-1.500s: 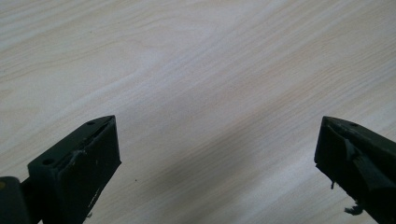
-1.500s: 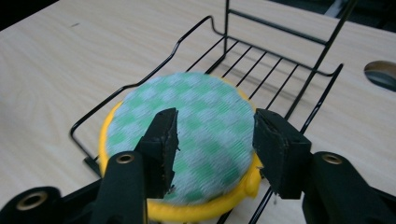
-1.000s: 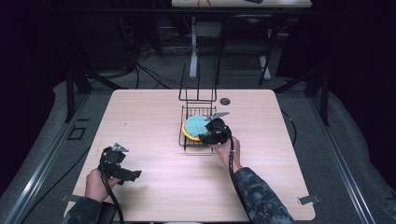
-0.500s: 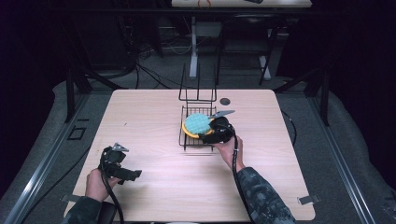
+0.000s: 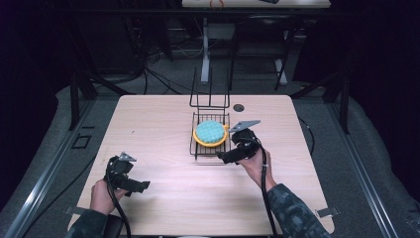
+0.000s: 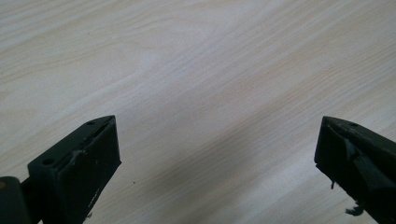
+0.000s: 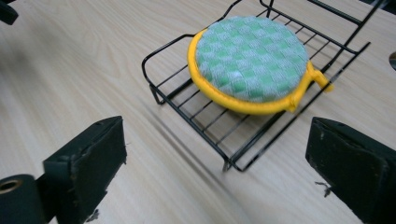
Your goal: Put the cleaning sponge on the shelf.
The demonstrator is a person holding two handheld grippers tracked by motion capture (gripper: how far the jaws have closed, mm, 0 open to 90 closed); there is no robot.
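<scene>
- The right gripper [image 5: 224, 157] is seen with its jaws wide apart; they have just been opening, and nothing is held between them.
- In the right gripper view, bare table and the near corner of the wire rack [image 7: 243, 161] are seen between the two black jaws, but no pad touches them.
- The round pot holder [image 7: 252, 58], green-checked with a yellow rim, is laid flat on the wire rack, just beyond the jaws and apart from them.
- In the high view the pot holder [image 5: 210, 132] is found on the rack [image 5: 195, 148] near the middle of the table [image 5: 163, 124], close to the rack's upright back.
- The step in hand is judged to be the release: the pot holder seems already placed, and the right gripper is judged to be drawing away.
- For the next move, a clean retreat is called for, so that the rack's front edge is not caught by a jaw.
- The left gripper [image 5: 141, 186] is held low at the near left of the table, well apart from the rack; its jaws also stand apart, over bare wood only.
</scene>
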